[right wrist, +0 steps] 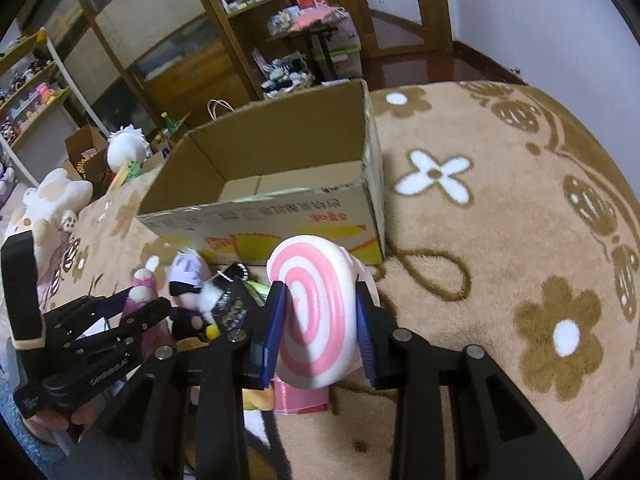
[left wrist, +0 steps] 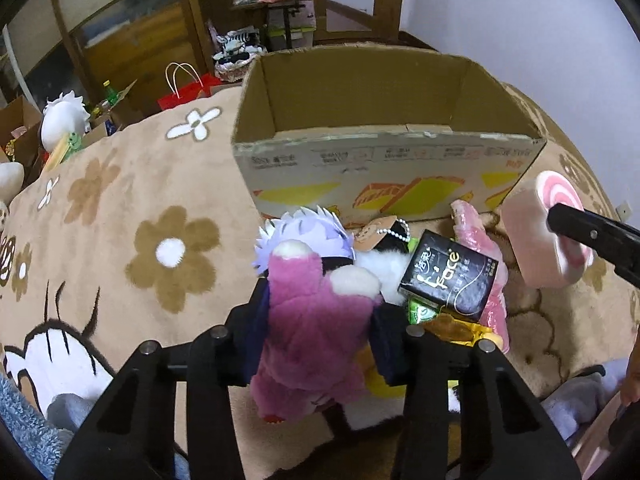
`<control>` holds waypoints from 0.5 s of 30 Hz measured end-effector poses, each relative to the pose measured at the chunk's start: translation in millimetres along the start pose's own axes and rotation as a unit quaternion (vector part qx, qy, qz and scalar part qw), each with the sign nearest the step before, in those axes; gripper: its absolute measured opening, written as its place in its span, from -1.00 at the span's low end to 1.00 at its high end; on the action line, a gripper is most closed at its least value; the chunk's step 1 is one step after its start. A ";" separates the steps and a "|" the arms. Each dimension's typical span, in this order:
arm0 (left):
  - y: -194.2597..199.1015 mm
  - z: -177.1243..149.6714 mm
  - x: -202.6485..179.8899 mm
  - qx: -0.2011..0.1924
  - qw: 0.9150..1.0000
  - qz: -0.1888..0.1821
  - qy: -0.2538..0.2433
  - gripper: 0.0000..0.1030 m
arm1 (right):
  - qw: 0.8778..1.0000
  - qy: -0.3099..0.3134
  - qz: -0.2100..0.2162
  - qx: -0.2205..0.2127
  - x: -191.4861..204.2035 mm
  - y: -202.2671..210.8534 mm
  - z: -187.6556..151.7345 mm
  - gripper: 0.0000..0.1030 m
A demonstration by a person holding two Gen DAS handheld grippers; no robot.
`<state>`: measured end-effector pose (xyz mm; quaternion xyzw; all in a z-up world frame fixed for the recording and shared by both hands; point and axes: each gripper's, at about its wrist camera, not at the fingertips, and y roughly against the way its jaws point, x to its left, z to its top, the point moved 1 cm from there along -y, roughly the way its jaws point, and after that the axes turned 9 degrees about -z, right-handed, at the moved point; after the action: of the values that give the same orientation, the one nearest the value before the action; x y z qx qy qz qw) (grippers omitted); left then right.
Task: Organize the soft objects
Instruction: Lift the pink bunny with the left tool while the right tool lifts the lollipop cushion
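Observation:
My left gripper (left wrist: 316,316) is shut on a magenta plush toy (left wrist: 308,320) with white paws, held above a pile of soft toys in front of an open cardboard box (left wrist: 384,160). My right gripper (right wrist: 320,320) is shut on a pink-and-white swirl cushion (right wrist: 316,312), also seen at the right of the left wrist view (left wrist: 540,232). The box (right wrist: 280,216) looks empty inside. The pile holds a white-haired doll (left wrist: 304,228), a black tissue pack (left wrist: 452,276) and a pink plush (left wrist: 480,240).
Everything lies on a beige blanket with flower prints (left wrist: 132,216). Beyond its far edge are a red paper bag (left wrist: 184,92), boxes with more plush toys (left wrist: 64,120), wooden shelves and a doorway. A white plush (right wrist: 52,200) sits at the left.

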<state>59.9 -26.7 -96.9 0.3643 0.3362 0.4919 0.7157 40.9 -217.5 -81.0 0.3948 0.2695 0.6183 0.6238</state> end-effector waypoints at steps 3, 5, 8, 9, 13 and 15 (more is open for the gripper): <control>12.6 0.6 0.2 -0.016 1.000 0.003 -0.004 -0.18 | 1.000 0.011 0.001 -0.017 5.0 12.9 -0.9 -0.32; 21.9 -0.1 -0.5 -0.028 1.000 -0.003 -0.004 -0.18 | 0.999 0.016 0.003 -0.032 8.5 24.0 -2.0 -0.32; 35.9 -1.0 -0.4 -0.049 0.999 -0.012 -0.002 -0.18 | 0.999 0.014 0.003 -0.051 9.4 36.5 -2.2 -0.32; 41.6 -0.6 0.0 -0.057 0.998 -0.019 -0.001 -0.18 | 0.998 0.013 0.003 -0.054 9.1 38.5 -1.8 -0.32; 61.9 0.7 -1.9 -0.088 0.996 -0.012 -0.013 -0.18 | 0.997 0.004 0.005 -0.075 5.6 47.8 -1.5 -0.32; 70.3 3.3 -1.4 -0.103 0.994 -0.010 -0.016 -0.18 | 0.995 -0.002 -0.005 -0.097 4.4 56.9 -0.8 -0.33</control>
<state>30.0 -11.1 -35.2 0.2926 0.2760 0.5111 0.7596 8.9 -217.3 -33.8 0.3324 0.2094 0.6379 0.6624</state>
